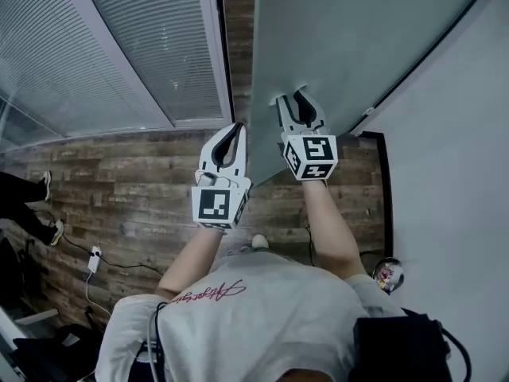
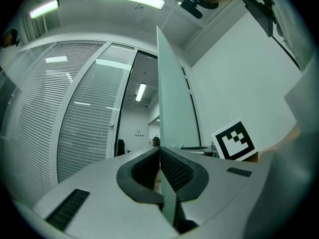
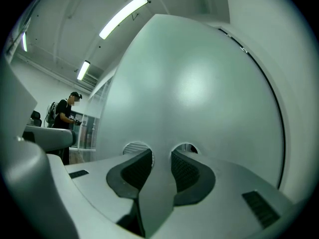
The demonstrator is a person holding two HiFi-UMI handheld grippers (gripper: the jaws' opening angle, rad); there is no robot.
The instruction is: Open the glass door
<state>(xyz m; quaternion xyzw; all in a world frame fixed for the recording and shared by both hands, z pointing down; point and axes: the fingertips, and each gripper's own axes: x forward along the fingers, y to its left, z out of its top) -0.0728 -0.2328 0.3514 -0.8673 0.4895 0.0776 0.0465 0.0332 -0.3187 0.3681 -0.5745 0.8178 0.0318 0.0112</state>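
My left fingers (image 1: 241, 150) clamp the half-open door's (image 1: 342, 46) free edge. My right fingers (image 1: 284, 118) stand apart and empty, against its face. If I pull crookedly, the smooth glass could slip free.

The glass door (image 1: 342, 38) stands ahead — blinds (image 1: 119, 46) on its left, wall (image 1: 453, 173) on its right. The left gripper (image 1: 238, 130) sits by its edge, the right gripper (image 1: 296, 99) before its face.

Wood-plank floor (image 1: 159, 189), slatted blinds (image 1: 143, 46), white wall (image 1: 453, 173)
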